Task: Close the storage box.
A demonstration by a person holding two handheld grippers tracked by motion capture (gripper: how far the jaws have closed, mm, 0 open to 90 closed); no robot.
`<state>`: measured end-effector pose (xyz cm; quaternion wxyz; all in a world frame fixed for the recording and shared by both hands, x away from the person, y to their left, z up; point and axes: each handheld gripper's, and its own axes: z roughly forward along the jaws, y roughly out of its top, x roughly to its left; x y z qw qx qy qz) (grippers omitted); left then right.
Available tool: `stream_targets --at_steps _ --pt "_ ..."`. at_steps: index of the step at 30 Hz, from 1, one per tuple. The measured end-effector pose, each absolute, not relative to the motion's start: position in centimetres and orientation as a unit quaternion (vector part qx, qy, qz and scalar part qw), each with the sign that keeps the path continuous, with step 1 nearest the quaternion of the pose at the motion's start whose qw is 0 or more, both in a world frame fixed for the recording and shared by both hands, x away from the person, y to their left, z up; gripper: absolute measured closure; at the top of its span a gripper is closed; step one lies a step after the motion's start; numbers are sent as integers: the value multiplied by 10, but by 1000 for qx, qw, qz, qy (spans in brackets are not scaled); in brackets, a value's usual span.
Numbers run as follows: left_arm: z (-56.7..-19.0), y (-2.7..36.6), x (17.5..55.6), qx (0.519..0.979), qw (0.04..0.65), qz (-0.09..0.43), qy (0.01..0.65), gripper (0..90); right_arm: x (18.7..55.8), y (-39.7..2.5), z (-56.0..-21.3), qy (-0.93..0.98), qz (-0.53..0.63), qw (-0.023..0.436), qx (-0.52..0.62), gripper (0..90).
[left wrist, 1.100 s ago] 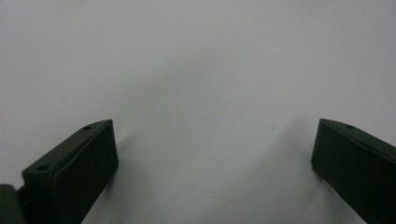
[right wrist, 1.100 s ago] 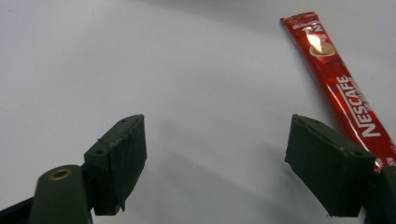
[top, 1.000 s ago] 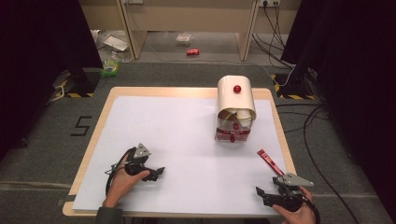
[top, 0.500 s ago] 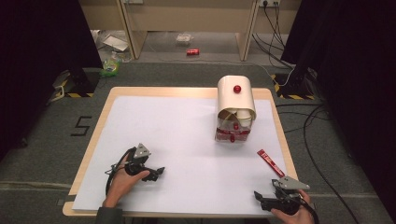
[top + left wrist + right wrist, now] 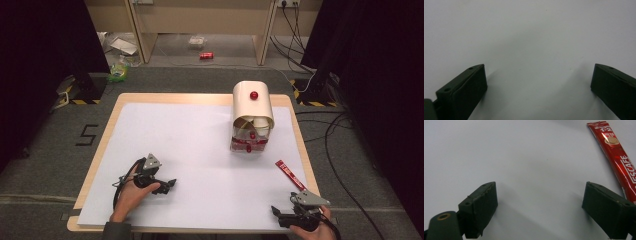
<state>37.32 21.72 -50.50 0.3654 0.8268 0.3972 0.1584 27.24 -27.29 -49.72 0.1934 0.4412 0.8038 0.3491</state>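
A cream box with a rolled-back lid and a red knob (image 5: 253, 113) stands at the table's back right, with cups and red sachets inside. A red coffee sachet (image 5: 288, 173) lies flat near the right edge; the same sachet (image 5: 617, 157) runs down the right side of the right gripper view. My right gripper (image 5: 278, 214) rests at the front right corner, open, nothing between its fingers (image 5: 480, 206). My left gripper (image 5: 169, 185) lies at the front left, open over bare white sheet, its fingers (image 5: 465, 91) wide apart.
A white sheet (image 5: 190, 145) covers the wooden table (image 5: 112, 112). Cables trail on the floor at the right (image 5: 332, 125). A red can (image 5: 206, 55) and litter lie on the floor beyond the table.
My right gripper has slid slightly toward the front edge of the table, away from the sachet. The left gripper has stayed put.
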Motion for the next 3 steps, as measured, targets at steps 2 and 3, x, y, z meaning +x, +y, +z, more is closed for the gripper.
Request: stream_targets --at_steps 2,3 --pt "-505 217 373 827 365 158 397 0 272 -273 -497 804 349 193 441 131" --pt "-505 217 373 827 365 158 397 0 272 -273 -497 804 349 193 441 131"
